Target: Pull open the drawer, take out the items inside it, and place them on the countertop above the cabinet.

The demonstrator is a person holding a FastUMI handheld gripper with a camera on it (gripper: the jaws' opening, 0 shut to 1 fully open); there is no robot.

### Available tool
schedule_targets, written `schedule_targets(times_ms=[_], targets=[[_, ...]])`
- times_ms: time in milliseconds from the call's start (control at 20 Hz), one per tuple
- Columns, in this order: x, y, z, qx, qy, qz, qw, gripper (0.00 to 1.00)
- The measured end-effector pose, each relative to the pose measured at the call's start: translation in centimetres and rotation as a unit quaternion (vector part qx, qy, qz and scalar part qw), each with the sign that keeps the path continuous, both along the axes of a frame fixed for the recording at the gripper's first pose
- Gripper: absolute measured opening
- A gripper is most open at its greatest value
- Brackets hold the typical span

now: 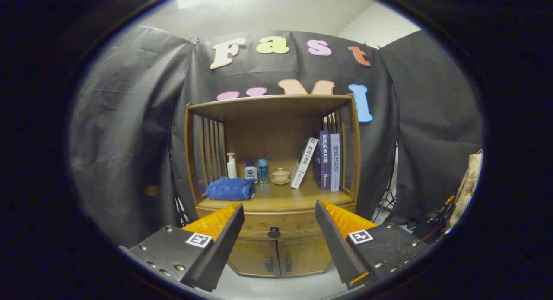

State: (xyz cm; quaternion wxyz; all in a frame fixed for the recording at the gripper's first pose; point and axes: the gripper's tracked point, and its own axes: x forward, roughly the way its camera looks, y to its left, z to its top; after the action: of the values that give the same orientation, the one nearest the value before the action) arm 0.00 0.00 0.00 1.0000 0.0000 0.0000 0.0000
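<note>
Ahead, closed drawer (pixel 274 225) with dark knob (pixel 274 233) between spread, empty fingers of gripper (pixel 276 218); countertop (pixel 276 200) bearing folded blue towel (pixel 230 188).

The handheld two-finger gripper (pixel 279 205) has wedge-shaped fingers with ridged faces, standing apart. Each sits on a textured block dotted with round silver screws (pixel 178 267) and bears a square black-and-white marker (pixel 198 239), at seven and five o'clock.

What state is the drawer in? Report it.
Shut. The drawer front sits flush with the cabinet, knob untouched; the open hand-held gripper is short of it.
</note>
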Motion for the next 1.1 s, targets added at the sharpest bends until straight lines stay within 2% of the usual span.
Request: schedule_targets(times_ms=[1100], targets=[[0.81,-0.32,-0.53,0.022,-0.018,-0.01,1.0,0.99]])
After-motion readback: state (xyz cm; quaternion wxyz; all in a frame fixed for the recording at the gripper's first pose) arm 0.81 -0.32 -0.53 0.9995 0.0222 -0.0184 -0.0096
